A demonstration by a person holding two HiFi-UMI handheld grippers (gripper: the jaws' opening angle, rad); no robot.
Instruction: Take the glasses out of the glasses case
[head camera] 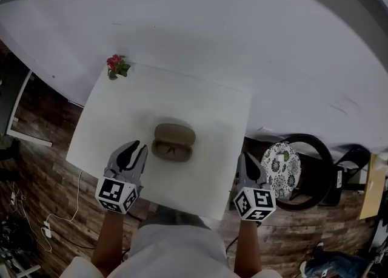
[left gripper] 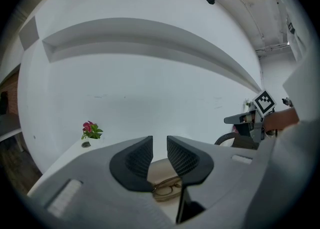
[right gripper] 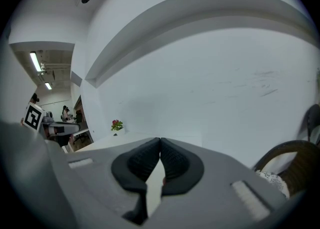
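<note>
Tan case (head camera: 173, 141) is lying open at the middle of the white table (head camera: 200, 104). In the head view its long axis is running 9 to 3 o'clock, the lid half lying toward 12 and the glasses (head camera: 171, 149) resting in the half toward 6.

You are holding the left gripper (head camera: 134, 149) just beside the case, which is sitting at its 3 o'clock. You are holding the right gripper (head camera: 247, 160) at the table's right edge, with the case well apart at its 10 o'clock, so the left is the nearer tool.

- **Left gripper view:** the jaws are standing slightly spread with nothing between them. They are pointing toward 12, and the glasses are showing beyond and below the tips.
- **Right gripper view:** the jaws are pressing together at the tips, gripping nothing.

Judged from this layout, the lift is not yet begun, and reaching the frame is likely calling for a swing of the left gripper toward 3 o'clock.

Pink flower (head camera: 116, 66) is standing at the table's far-left corner, at 11 o'clock.
</note>
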